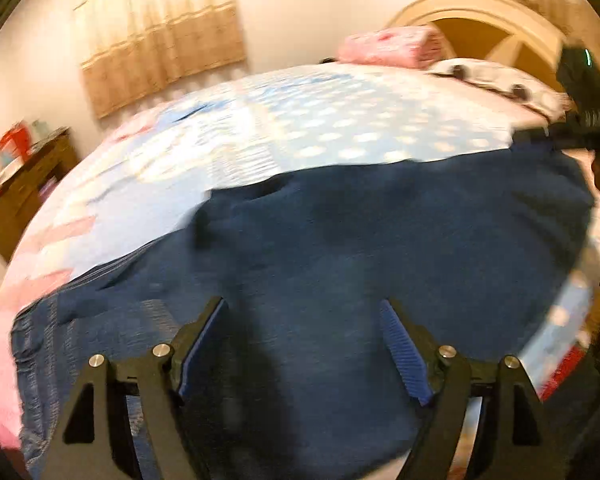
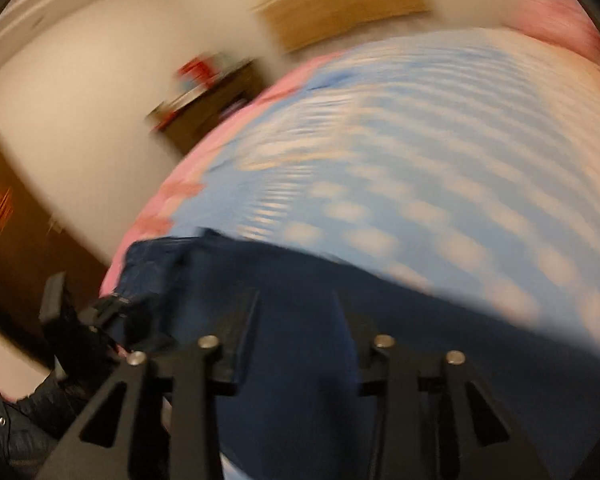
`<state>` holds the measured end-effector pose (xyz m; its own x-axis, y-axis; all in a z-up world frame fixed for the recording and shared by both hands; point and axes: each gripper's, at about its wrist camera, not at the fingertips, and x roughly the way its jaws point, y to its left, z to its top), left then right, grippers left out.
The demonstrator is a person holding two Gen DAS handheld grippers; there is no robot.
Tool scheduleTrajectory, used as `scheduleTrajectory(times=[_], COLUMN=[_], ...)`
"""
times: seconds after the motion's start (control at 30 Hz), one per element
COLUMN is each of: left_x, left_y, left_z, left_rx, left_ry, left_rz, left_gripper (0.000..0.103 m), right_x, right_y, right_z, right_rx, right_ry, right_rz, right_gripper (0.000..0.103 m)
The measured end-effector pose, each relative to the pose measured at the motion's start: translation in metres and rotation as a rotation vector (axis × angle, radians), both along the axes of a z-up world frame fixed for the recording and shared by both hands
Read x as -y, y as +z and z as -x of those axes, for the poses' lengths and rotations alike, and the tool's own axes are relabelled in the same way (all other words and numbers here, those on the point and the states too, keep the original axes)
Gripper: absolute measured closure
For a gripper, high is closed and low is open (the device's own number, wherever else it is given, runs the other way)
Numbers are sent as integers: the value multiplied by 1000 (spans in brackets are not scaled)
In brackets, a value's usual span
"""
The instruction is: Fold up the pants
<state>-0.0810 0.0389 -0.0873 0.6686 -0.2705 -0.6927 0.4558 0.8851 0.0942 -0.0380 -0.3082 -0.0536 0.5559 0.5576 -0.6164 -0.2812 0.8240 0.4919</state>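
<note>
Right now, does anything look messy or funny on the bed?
Nothing is spilled or broken. The dark blue pants lie spread out but rumpled on the spotted bedspread, not folded yet. Everything is blurry, so small details are hard to tell.

Warm, yellowish indoor light fills the room. Both fisheye views bend hard at the rims; the right one smears badly with motion blur, the left only mildly.

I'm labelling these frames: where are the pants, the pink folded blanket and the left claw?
pants [image 1: 380, 240], left wrist view, flat middle of the cloth.
pink folded blanket [image 1: 392, 46], left wrist view, its front face.
left claw [image 1: 302, 320], left wrist view, between the fingertips.
</note>
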Motion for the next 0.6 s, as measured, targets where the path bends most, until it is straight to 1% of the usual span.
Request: scheduleTrajectory(times=[0.07,0.1,0.13,0.17,0.2,0.27,0.37,0.43,0.5,0.6], left_x=[22,33,49,60,71,99,132,144,153,152], left_y=[3,4,5,5,4,1,-5,-12,-19,-30], left_z=[13,20,29,36,40,51,58,54,53,40], left_rx=[3,15,26,29,29,20,31,8,5,-12], left_ry=[-71,-104,-156,-189,-220,-287,-341,-354,-349,-314], left_rz=[0,-9,-14,-17,-20,-28,-75,-93,-119,-137], left_gripper=[24,24,24,24,24,24,24,24,24,24], right_x=[65,87,110,131,144,175,192,196,195,194], right_y=[-17,-23,-28,-33,-37,-48,-64,-71,-79,-83], right_z=[42,58,75,93,102,122,130,129,128,133], right_rx=[-55,-71,-86,-92,-94,-107,-115,-128,-137,-136], right_ry=[-164,-218,-270,-325,-362,-435,-472,-486,-494,-492], right_rz=[-8,-21,-39,-52,-64,-134,-212,-241,-270,-288], right_gripper=[61,61,61,61,61,61,61,61,61,61])
